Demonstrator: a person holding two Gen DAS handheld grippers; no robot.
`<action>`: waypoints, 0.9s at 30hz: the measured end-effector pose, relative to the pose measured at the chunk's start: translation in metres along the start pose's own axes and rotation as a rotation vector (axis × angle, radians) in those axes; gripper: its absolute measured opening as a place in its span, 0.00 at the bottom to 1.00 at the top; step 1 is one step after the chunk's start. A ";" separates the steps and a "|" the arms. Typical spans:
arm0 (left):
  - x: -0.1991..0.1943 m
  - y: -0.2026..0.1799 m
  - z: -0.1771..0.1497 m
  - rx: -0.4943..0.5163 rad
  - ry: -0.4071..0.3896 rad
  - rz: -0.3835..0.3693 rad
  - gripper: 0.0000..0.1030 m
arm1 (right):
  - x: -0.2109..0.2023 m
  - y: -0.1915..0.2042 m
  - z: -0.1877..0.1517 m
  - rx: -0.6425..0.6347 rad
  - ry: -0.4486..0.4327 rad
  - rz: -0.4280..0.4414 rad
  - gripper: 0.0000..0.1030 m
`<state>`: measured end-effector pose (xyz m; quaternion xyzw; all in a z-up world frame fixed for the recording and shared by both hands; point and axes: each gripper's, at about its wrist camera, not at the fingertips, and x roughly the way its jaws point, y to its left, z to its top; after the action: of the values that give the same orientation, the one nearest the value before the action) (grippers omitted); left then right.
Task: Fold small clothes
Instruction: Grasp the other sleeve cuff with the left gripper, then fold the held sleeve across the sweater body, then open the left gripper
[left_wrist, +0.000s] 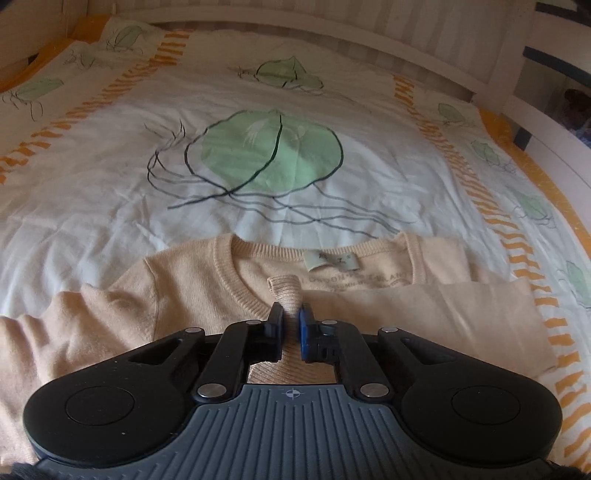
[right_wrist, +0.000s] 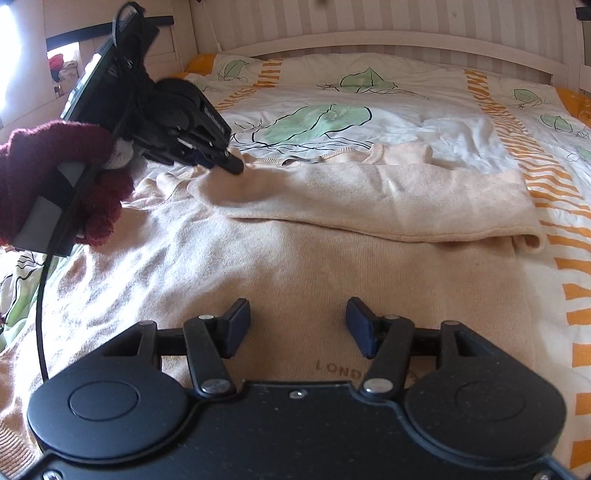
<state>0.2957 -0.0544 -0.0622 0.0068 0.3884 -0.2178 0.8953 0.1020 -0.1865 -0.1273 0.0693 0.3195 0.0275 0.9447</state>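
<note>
White cotton bedspread with green leaf prints (left_wrist: 110, 192) covers the bed beneath both tools. Peach knitted sweater (right_wrist: 295, 266) lies flat ahead of them, one sleeve (right_wrist: 388, 199) folded across. Left tool (left_wrist: 291, 314) is clamped on the ribbed sleeve cuff (left_wrist: 284, 291), likely placing it; right tool (right_wrist: 297, 325) hovers, fingers apart.

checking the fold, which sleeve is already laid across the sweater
The sleeve on the sweater's right, its cuff pinched by the left hand-held gripper; the other sleeve lies unfolded.
</note>
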 end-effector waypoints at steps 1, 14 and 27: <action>-0.007 0.000 0.002 0.000 -0.021 0.002 0.08 | 0.000 0.000 0.000 0.000 0.000 0.000 0.62; -0.024 0.059 -0.007 -0.107 -0.021 0.215 0.08 | 0.000 0.000 0.002 0.005 0.008 0.003 0.62; 0.005 0.084 -0.026 -0.169 0.123 0.216 0.11 | -0.024 -0.066 0.061 0.094 -0.078 -0.033 0.72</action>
<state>0.3145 0.0246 -0.0970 -0.0137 0.4567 -0.0859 0.8853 0.1207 -0.2610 -0.0752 0.1097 0.2843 -0.0058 0.9524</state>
